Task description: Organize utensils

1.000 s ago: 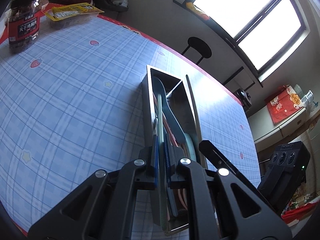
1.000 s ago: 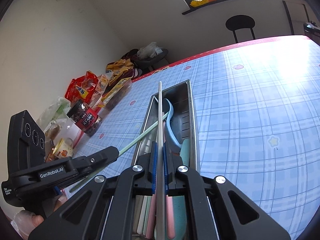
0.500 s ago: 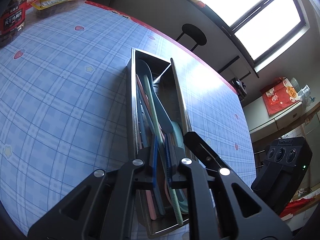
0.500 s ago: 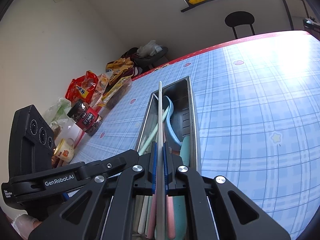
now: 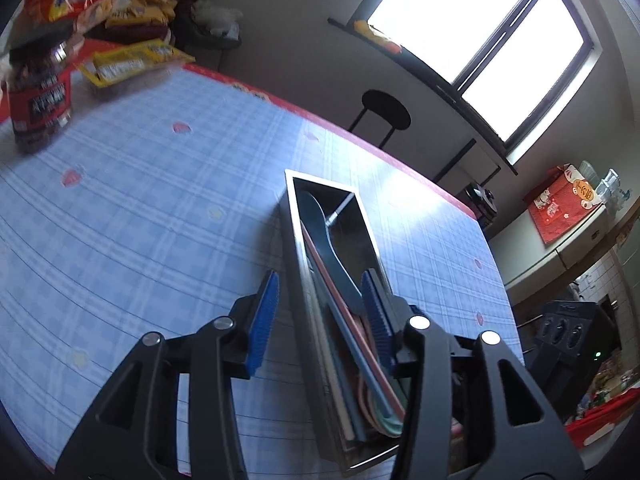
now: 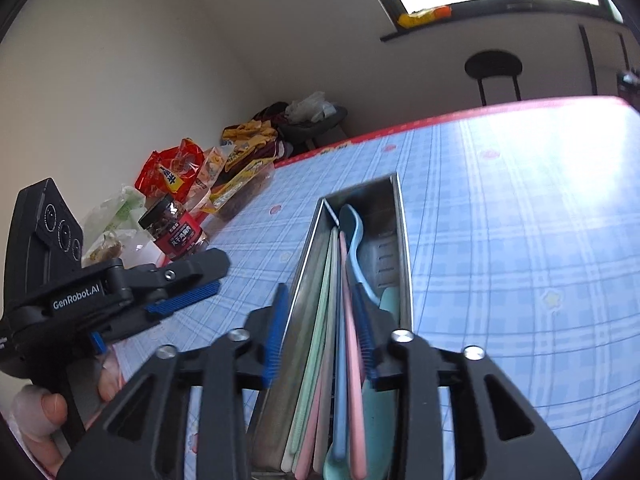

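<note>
Utensils (image 6: 344, 320) fill the tray (image 5: 292, 248); both claws are opening, empty; only the right view shows a thumb (image 6: 48, 412).

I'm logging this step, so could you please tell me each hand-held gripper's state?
Left hand-held gripper: opening, holding nothing.
Right hand-held gripper: opening, holding nothing.

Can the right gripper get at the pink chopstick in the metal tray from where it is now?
Probably yes. The right gripper, jaws opening and empty, hangs right over the metal tray, and the pink chopstick lies on top of the pile between its fingers. The crowding neighbours could get pinched too.
</note>
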A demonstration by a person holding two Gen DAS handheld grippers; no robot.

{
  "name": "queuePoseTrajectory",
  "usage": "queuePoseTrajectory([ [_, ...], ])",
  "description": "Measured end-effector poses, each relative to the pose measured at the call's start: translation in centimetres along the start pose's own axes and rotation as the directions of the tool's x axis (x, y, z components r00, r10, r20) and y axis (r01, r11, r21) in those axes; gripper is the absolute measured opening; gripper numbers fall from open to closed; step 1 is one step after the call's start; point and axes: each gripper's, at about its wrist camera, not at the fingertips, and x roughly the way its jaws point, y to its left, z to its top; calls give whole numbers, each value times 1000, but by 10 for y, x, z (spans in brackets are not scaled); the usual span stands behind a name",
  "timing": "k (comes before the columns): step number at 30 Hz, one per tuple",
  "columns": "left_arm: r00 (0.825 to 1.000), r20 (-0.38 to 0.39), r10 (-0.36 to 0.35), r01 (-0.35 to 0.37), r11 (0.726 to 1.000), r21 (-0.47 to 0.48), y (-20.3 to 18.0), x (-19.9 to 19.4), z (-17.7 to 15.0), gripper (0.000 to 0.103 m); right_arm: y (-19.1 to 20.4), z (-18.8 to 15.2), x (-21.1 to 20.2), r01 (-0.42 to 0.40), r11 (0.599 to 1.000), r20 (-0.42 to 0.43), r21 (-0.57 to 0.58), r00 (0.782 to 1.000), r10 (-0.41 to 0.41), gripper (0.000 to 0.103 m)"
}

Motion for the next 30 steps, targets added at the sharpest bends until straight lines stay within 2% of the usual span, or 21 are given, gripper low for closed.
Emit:
queuePoseTrajectory([
  [2, 999, 29, 28, -29, 999, 33, 5, -12, 2, 47, 4, 2, -5, 39, 999, 21, -30, 999, -38, 56],
  [3, 998, 45, 40, -42, 998, 42, 9, -17, 3, 48, 8, 2, -10, 77, 995, 42, -58, 996, -74, 60],
  [5, 995, 75, 62, -67, 996, 64, 15, -29, 5, 52, 15, 5, -16, 140, 985, 79, -100, 988, -133, 76],
  [10, 983, 147, 108, -127, 984, 128, 31, -61, 13, 57, 38, 11, -37, 289, 938, 175, -192, 950, -257, 96],
  [14, 968, 218, 127, -168, 969, 179, 39, -89, 23, 59, 59, 14, -57, 371, 900, 229, -230, 919, -320, 97],
  [16, 956, 264, 128, -188, 958, 215, 41, -108, 27, 68, 68, 16, -69, 387, 893, 243, -228, 911, -333, 97],
  [17, 950, 288, 125, -196, 953, 232, 41, -117, 28, 75, 71, 17, -73, 392, 891, 247, -228, 909, -336, 97],
  [19, 935, 333, 124, -222, 935, 276, 40, -135, 29, 81, 81, 17, -85, 409, 884, 262, -227, 900, -349, 97],
  [21, 921, 373, 110, -237, 919, 316, 38, -153, 27, 92, 91, 17, -96, 421, 878, 278, -229, 893, -355, 97],
  [23, 912, 400, 90, -243, 905, 350, 36, -169, 25, 96, 101, 18, -106, 443, 868, 293, -224, 880, -373, 97],
  [27, 908, 414, 60, -238, 888, 394, 35, -193, 21, 97, 120, 15, -122, 473, 855, 319, -215, 861, -396, 97],
  [30, 901, 429, 66, -262, 871, 416, 34, -203, 18, 97, 132, 11, -130, 478, 854, 330, -206, 855, -399, 97],
])
